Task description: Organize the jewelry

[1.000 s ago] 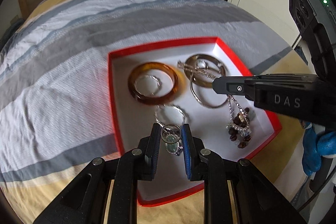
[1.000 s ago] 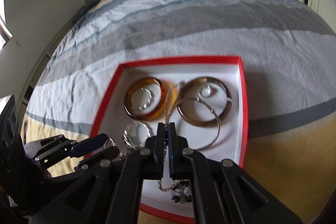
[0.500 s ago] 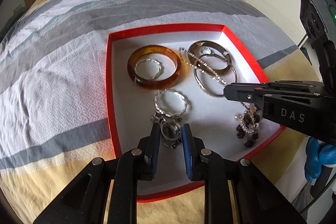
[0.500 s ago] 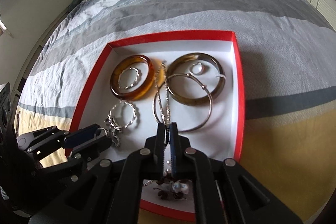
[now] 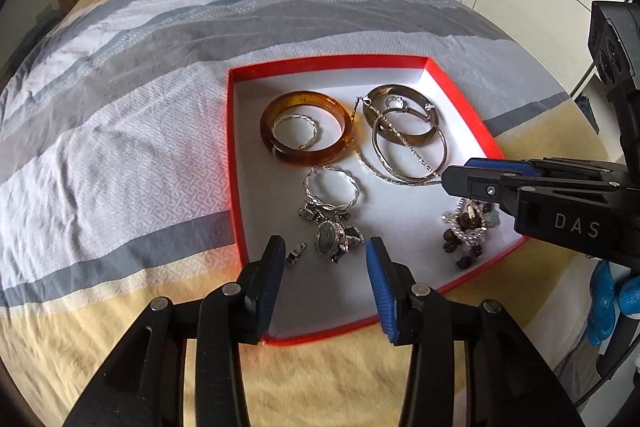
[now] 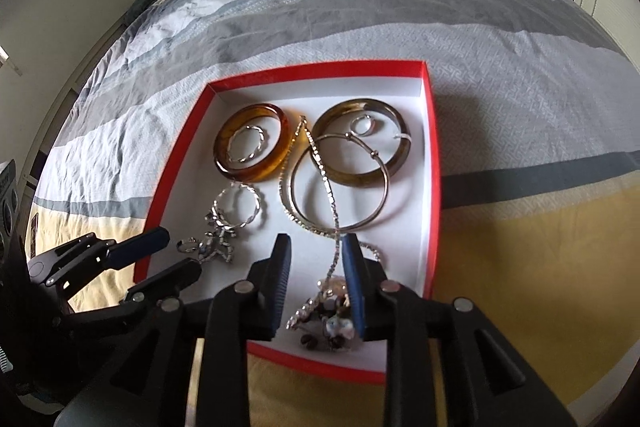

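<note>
Red-walled and white inside, the box [image 5: 234, 131] sits on the striped bed [image 5: 120, 107], holding an amber bangle [image 5: 306, 133], a brown bangle [image 6: 362, 147], hoops, a chain [image 6: 326, 187] and a small watch [image 5: 330, 237]. The left gripper [image 5: 324, 259] hovers low over the watch, jaws wide apart. The right gripper [image 6: 314, 259] is also spread. Half a second ago both were clamped, on watch and chain.

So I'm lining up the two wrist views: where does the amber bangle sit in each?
Left wrist: amber bangle, upper left inside the red box, centre of frame.
Right wrist: amber bangle, upper left of the box, left of centre.
Shared landmark: the twisted silver hoop lying inside it.
</note>
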Tool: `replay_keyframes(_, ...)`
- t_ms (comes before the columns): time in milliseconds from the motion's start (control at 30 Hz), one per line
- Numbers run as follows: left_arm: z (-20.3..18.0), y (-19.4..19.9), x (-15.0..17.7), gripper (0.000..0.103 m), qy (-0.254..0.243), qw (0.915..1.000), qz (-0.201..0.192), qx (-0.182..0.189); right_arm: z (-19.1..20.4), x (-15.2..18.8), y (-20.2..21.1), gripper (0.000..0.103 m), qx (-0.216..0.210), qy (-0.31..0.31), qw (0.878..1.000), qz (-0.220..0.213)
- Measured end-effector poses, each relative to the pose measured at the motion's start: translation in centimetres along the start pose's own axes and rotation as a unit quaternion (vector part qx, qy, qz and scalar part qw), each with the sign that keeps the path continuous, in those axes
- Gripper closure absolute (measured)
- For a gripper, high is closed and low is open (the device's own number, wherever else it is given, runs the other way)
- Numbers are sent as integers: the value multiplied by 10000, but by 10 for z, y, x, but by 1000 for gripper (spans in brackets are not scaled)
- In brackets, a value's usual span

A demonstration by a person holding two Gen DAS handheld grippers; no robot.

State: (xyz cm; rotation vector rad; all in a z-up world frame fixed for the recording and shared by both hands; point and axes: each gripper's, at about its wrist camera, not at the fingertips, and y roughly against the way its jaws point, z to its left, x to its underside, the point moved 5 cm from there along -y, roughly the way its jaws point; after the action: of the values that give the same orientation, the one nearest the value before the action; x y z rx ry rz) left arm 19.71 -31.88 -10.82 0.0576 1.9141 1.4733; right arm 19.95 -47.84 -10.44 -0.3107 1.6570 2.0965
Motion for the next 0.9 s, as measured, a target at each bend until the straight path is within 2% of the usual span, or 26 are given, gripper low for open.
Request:
replay_keyframes(100, 1, 13, 2, 53, 52, 9999, -91, -70, 2, 2, 11, 77, 1, -23, 10000, -80)
replay_keyframes(333, 12, 49, 10, 48, 208, 9988, -351, -279, 12, 9, 42, 76, 47, -52, 9995, -318)
replay_keyframes(667, 34, 119, 32, 41, 443, 9938, -900, -470, 50, 35, 84, 73, 73, 189, 9981, -583)
replay_keyframes(900, 63, 161, 58, 41, 775, 9892, -982, -763, 81, 60, 110, 73, 97, 407, 9961, -776)
